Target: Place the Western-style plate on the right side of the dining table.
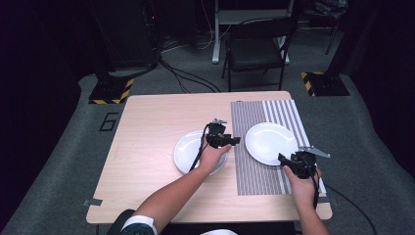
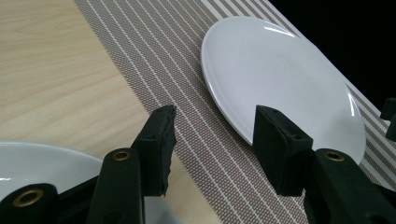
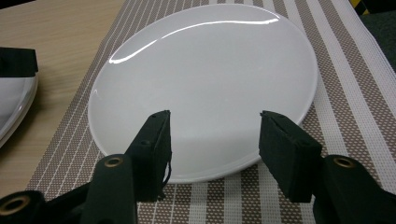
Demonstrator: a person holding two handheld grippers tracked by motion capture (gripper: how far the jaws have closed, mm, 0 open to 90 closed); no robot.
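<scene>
A light wooden table (image 1: pixel 147 147) takes up the middle of the high view, standing on grey carpet. A black folding chair (image 1: pixel 257 49) stands beyond its far edge at the upper centre of the frame.

A brown-and-white striped placemat (image 1: pixel 254 147) lies on the right half of the table, running from the far edge towards the near one. In the left gripper view the placemat (image 2: pixel 154 60) crosses the frame diagonally from the top centre to the bottom; in the right gripper view it (image 3: pixel 345 70) lies under and around a plate.

Two white plates rest on the table. The right plate (image 1: pixel 269 142) lies flat on the placemat, right of centre in the high view. It fills the upper right of the left gripper view (image 2: pixel 275 79) and the centre of the right gripper view (image 3: pixel 205 79). The left plate (image 1: pixel 188 149) lies on bare wood just beside the placemat's left edge; its rim shows at the lower left of the left gripper view (image 2: pixel 42 161) and the left edge of the right gripper view (image 3: pixel 14 102).

The left gripper (image 1: pixel 222 139) hangs over the left plate's right rim, its jaws parted with nothing between them (image 2: pixel 212 144). The right gripper (image 1: pixel 293 161) sits at the right plate's near rim; its jaws stand apart over that rim without pressing on it (image 3: pixel 212 149).
</scene>
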